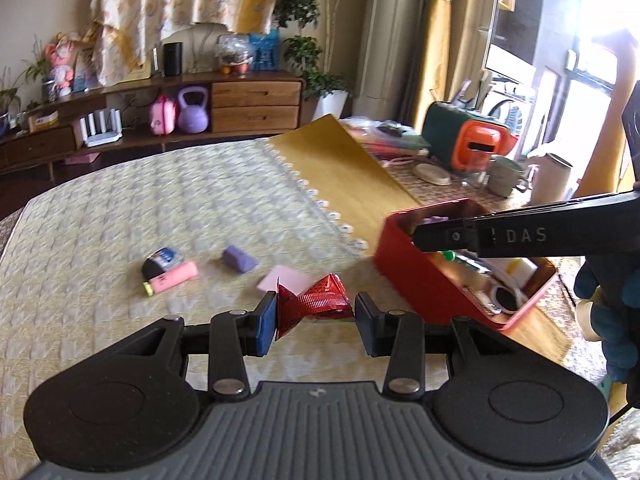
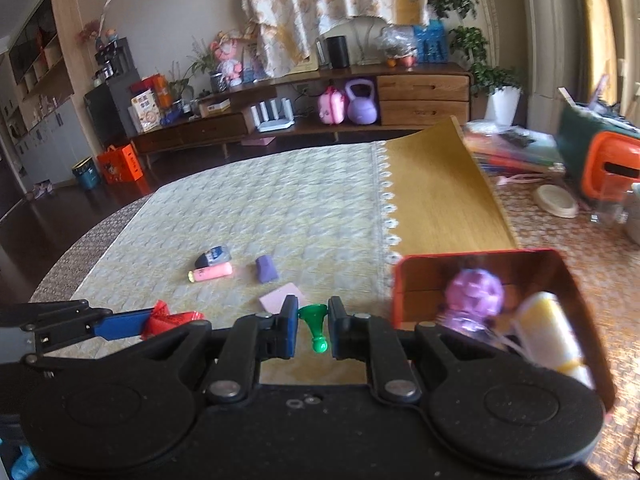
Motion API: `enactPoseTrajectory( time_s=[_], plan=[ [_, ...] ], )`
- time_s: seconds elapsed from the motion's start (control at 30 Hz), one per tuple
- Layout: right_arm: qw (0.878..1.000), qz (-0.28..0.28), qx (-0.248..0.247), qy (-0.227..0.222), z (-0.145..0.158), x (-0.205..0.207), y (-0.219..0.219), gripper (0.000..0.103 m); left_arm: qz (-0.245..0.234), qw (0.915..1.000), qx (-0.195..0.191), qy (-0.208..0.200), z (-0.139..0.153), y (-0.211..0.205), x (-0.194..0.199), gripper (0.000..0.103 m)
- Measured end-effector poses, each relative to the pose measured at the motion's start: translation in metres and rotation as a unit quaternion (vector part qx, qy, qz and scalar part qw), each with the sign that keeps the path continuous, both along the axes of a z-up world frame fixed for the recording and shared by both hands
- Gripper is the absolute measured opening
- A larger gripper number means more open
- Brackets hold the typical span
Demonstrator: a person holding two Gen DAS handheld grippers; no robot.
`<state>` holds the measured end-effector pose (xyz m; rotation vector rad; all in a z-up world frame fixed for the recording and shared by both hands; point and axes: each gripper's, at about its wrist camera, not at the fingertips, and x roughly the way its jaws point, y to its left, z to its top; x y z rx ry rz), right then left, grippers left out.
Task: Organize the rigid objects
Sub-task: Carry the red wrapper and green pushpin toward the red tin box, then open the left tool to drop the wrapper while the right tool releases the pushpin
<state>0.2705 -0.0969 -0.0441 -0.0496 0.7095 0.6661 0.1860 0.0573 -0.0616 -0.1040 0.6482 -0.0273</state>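
My left gripper is shut on a crumpled red foil packet, held above the tablecloth; the packet also shows in the right wrist view. My right gripper is shut on a small green game pawn, just left of the red box. The red box holds several items, among them a purple ball and a yellow-white roll. On the cloth lie a pink highlighter, a black-blue eraser, a purple block and a pink pad.
A yellow mat lies beyond the box. To the right stand a green-orange container, a mug, a white jug and a small dish. A wooden sideboard stands across the room.
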Motion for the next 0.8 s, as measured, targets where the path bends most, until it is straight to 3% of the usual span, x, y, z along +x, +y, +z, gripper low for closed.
enactPoseTrajectory(
  time_s=[0.43, 0.8],
  plan=[
    [0.998, -0.066, -0.007, -0.012, -0.008, 0.005, -0.089, 0.014, -0.052, 0.9982, 0.011, 0.026, 0.005, -0.066, 0.01, 0.041],
    [0.996, -0.092, -0.003, 0.006, -0.028, 0.023, -0.134, 0.014, -0.099, 0.9935, 0.019, 0.053, -0.002, -0.126, 0.05, 0.041]
  ],
)
